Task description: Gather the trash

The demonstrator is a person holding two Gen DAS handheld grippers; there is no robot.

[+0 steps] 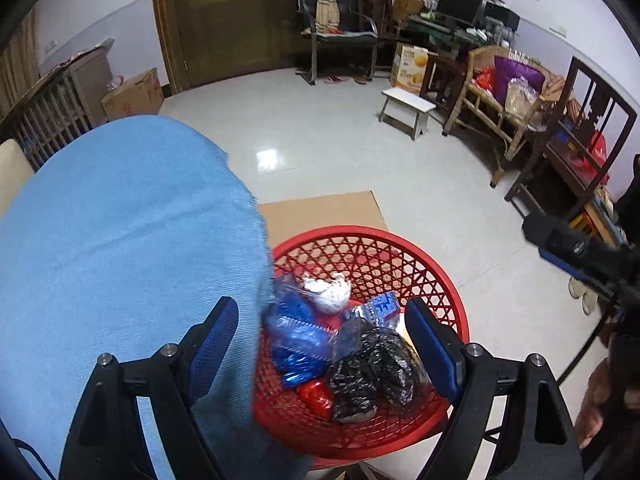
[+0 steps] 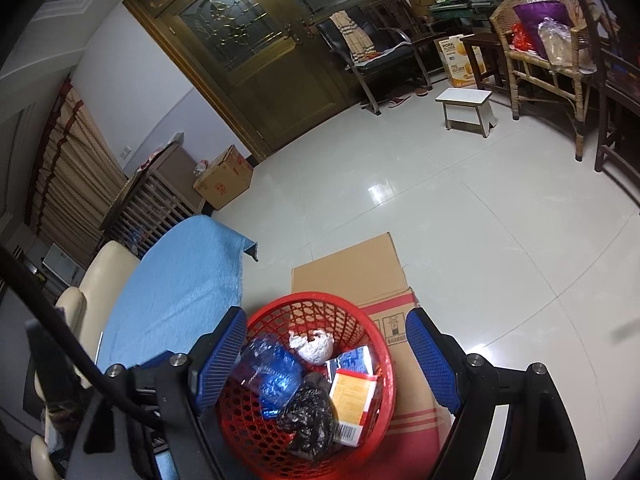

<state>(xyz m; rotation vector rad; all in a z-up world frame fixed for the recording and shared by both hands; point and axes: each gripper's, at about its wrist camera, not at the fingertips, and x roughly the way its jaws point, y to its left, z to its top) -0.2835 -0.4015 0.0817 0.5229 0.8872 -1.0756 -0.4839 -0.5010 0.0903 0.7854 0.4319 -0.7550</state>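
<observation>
The left gripper (image 1: 322, 344) is hanging over the red basket (image 1: 400, 252) with its jaws spread wide and nothing between them; the right gripper (image 2: 326, 354) is doing the same from a higher vantage, fingers parted and empty, so both tools are looking down into the bin rather than carrying anything. The basket is sitting on a flattened cardboard sheet (image 2: 352, 272) on the tiled floor (image 2: 460, 208), tucked just beside the blue-clothed table (image 2: 180, 280) at about nine o'clock of it, presumably so that rubbish can be dropped off the table edge without a long reach. The trash is lying inside the basket: a white crumpled bag (image 2: 312, 346) towards twelve o'clock, a blue foil wrapper (image 2: 276, 376) at nine o'clock, a black plastic bag (image 2: 308, 416) near six o'clock, and an orange carton (image 2: 352, 400) at about four o'clock, leaning on the pile with its barcode end down. In the left wrist view a small red wrapper (image 1: 316, 398) is showing beside the black bag. The table cloth is looking bare where it is visible, so I am judging the collecting to be largely done.
</observation>
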